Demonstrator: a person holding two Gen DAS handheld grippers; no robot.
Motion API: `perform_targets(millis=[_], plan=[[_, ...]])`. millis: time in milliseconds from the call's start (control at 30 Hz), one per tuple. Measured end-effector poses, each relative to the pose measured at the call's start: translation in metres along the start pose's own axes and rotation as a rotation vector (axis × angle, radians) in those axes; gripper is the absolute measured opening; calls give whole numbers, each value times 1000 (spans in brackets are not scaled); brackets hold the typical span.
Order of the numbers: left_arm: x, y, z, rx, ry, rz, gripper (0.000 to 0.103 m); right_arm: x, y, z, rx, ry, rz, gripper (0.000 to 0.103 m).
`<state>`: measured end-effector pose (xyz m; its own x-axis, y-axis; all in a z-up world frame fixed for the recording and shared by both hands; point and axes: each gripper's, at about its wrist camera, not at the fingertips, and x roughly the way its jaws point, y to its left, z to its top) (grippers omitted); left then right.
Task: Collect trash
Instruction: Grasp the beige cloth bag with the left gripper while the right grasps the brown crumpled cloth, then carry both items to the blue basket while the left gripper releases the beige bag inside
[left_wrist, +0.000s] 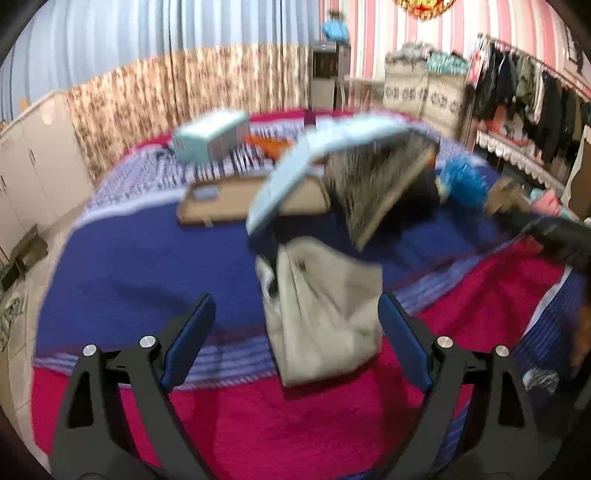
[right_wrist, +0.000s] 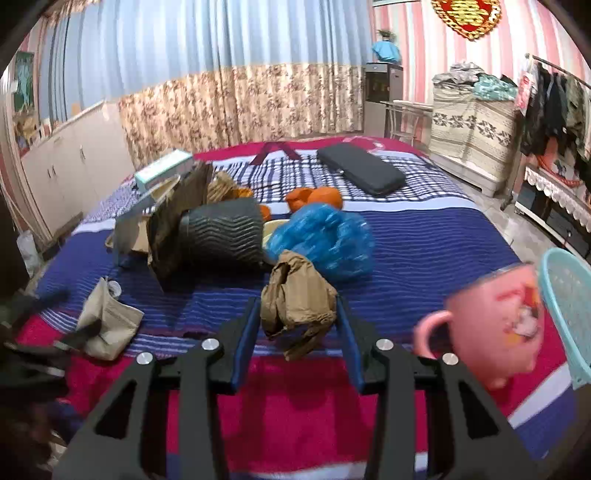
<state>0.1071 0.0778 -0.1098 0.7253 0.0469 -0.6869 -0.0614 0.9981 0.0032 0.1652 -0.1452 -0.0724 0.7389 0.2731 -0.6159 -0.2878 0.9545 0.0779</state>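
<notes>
Blue, red and white striped bed cover (right_wrist: 424, 240) is spread under all the trash. A crumpled brown paper bag (right_wrist: 297, 310) is squeezed between the pads of the right gripper (right_wrist: 298, 347); it should be held tight. A beige paper bag (left_wrist: 325, 317) is seen between the wide-apart pads of the left gripper (left_wrist: 296, 345), not pinched. The left view is blurred.

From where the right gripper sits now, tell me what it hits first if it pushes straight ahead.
The right gripper would meet the crumpled brown paper bag first; it already sits between the fingers. Behind it lies the blue plastic bag, though how far back is hard to judge.
</notes>
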Motion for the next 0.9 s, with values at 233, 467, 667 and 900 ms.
perform_targets(millis=[233, 467, 667, 900], plan=[[-20, -16, 12, 53, -67, -3, 22, -45, -30, 6, 29, -106, -23, 42], [-68, -61, 75, 87, -244, -44, 21, -90, -87, 23, 89, -229, -127, 42], [-79, -128, 121, 93, -343, -137, 21, -118, -160, 33, 149, -264, -263, 42], [-68, -227, 149, 135, -348, -282, 21, -132, -241, 48, 175, -281, -426, 42]])
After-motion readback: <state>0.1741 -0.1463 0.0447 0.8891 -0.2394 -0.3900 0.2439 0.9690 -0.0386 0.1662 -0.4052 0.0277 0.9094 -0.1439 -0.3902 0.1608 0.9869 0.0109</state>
